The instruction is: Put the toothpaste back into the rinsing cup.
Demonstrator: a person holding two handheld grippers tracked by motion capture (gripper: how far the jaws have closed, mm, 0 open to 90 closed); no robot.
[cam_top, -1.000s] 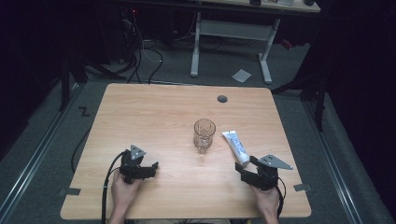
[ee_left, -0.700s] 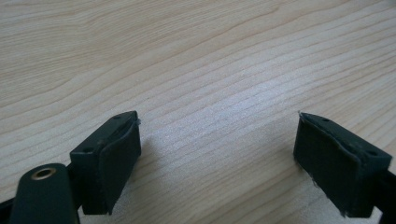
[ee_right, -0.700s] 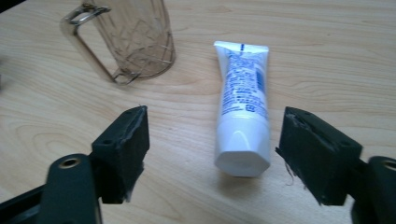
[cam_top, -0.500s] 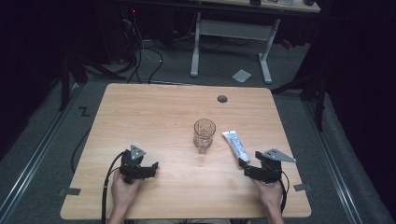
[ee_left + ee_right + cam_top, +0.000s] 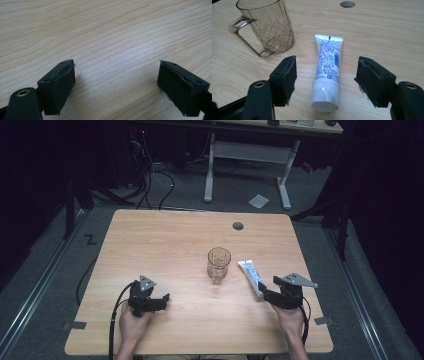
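Note:
A clear glass mug with a handle stands upright near the middle of the wooden table. Right of it lies a white toothpaste tube, cap toward the person. My right gripper is open, its jaws on either side of the tube's cap end, not touching it. My left gripper rests open at the front left over bare wood, with nothing between its jaws.
A round grey cable hole sits near the table's far edge. Beyond the table are a white desk frame and cables on a dark floor. Bits of tape mark the floor by the front corners.
My right gripper has moved forward and slightly left toward the tube, so its jaws now flank the cap end. The left gripper, mug and tube have stayed put.

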